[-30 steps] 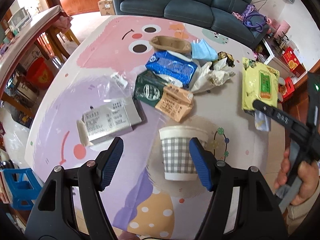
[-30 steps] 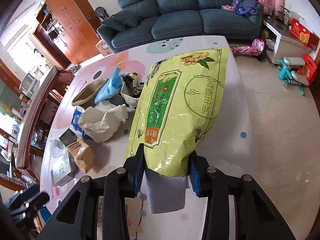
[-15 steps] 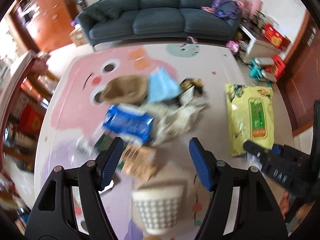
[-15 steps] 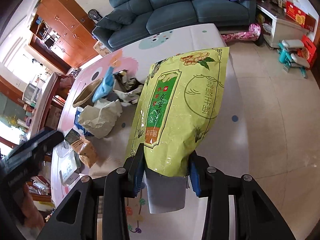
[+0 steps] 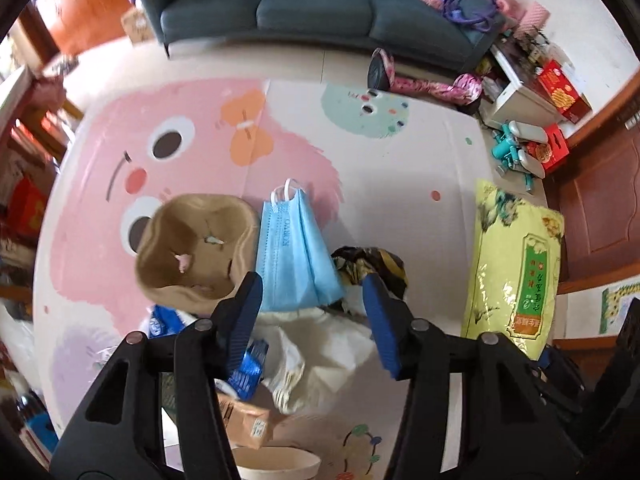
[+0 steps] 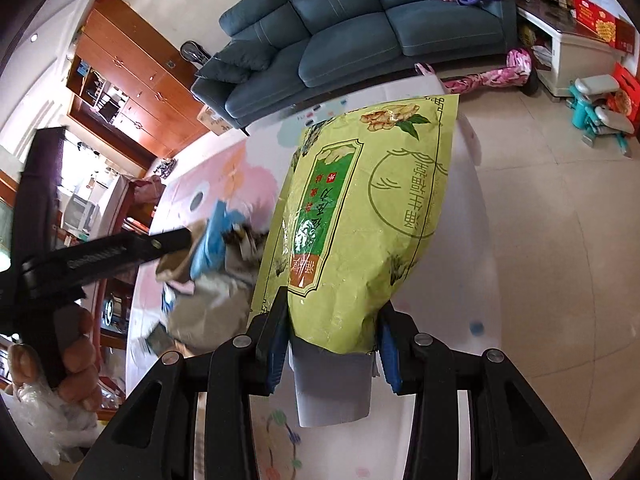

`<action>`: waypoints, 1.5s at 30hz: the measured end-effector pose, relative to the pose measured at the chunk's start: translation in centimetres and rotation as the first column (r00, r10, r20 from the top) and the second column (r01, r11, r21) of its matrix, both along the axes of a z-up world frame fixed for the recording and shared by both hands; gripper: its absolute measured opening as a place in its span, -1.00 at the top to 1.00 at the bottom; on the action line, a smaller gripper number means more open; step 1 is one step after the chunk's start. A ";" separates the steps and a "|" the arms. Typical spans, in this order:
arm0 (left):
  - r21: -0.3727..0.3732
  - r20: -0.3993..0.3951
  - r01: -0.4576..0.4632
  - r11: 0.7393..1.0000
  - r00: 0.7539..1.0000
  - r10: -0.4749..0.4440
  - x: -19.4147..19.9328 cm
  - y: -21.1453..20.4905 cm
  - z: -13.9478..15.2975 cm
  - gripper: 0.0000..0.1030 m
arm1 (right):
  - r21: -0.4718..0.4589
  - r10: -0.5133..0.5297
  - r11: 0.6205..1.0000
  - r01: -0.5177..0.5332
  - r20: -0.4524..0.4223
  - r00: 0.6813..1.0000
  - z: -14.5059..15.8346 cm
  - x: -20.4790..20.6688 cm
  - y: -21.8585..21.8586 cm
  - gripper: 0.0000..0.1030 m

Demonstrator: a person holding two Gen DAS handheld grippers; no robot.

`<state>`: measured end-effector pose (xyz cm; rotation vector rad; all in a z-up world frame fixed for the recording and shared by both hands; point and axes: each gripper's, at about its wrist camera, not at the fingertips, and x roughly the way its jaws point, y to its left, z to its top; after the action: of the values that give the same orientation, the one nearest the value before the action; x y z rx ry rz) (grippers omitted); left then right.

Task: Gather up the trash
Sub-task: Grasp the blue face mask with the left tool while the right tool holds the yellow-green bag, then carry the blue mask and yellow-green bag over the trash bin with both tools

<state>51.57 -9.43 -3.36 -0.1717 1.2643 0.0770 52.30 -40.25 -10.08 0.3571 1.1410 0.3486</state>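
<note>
Mat (image 5: 400,168): mask (image 5: 294,256) between left claw (image 5: 312,316).

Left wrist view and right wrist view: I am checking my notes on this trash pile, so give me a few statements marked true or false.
1. The left hand-held gripper is open, holding nothing. True.
2. The blue face mask lies beside the brown paper tray. True.
3. The right hand-held gripper is empty. False: it is shut on the yellow-green bag.
4. The face mask lies on the sofa. False: it lies on the table's cartoon-printed cloth.
</note>
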 end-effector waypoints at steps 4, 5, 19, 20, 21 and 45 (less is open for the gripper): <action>-0.031 -0.067 -0.029 0.999 0.997 0.027 1.9 0.5 -2.1 0.05 | 0.010 0.006 1.000 -0.007 0.001 1.000 -0.3 1.3 0.5 0.26; -0.033 -0.075 -0.031 0.999 0.997 0.029 2.2 0.5 -2.4 0.05 | 0.011 0.010 1.000 -0.010 -0.002 1.000 -0.5 1.5 0.6 0.26; 0.034 -0.072 -0.044 0.998 0.996 0.047 1.8 1.2 -4.4 0.96 | 0.006 0.014 1.000 -0.014 -0.037 0.999 -1.6 0.5 0.0 0.27; 0.032 -0.056 -0.044 0.999 0.997 0.045 1.4 1.2 -3.8 0.96 | 0.008 0.013 1.000 -0.012 -0.036 0.999 -1.4 0.3 0.0 0.27; 0.028 -0.037 -0.043 0.999 0.998 0.045 0.8 1.3 -3.0 0.96 | 0.011 0.011 1.000 -0.010 -0.034 0.999 -1.1 -0.1 0.1 0.26; -0.144 0.163 0.252 0.957 0.960 -0.228 -38.2 8.9 9.5 0.96 | 0.157 -0.081 0.982 0.104 -0.143 0.986 6.6 -32.8 7.3 0.26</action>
<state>13.33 -0.49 6.16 -0.1602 1.1368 -0.2462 19.55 -32.96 -3.46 0.5852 1.2279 0.3410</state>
